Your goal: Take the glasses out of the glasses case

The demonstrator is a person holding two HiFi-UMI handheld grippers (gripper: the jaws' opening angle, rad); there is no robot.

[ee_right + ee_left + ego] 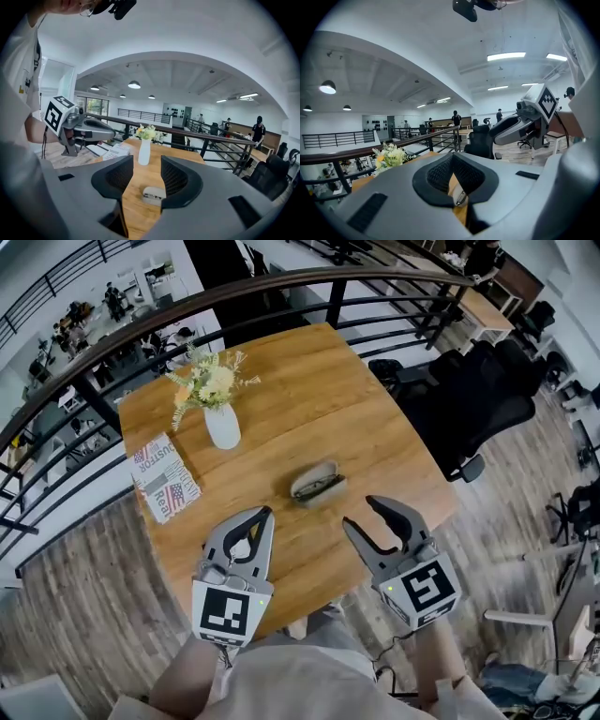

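Note:
A grey glasses case (317, 485) lies open on the wooden table (309, 381), with dark glasses inside it. Both grippers hover over the table's near edge, short of the case. My left gripper (265, 515) is shut, fingertips meeting, with nothing held; it sits to the near left of the case. On the near right, my right gripper (362, 513) stands open and empty. In the right gripper view the case (153, 194) shows ahead between the spread jaws of the right gripper (146, 171). The left gripper (453, 176) shows only a sliver of table through its jaws.
A white vase of flowers (222, 426) stands at the table's far left, and a magazine (165, 477) lies by the left edge. A curved railing (281, 287) runs behind the table. A black office chair (478, 395) stands at the right.

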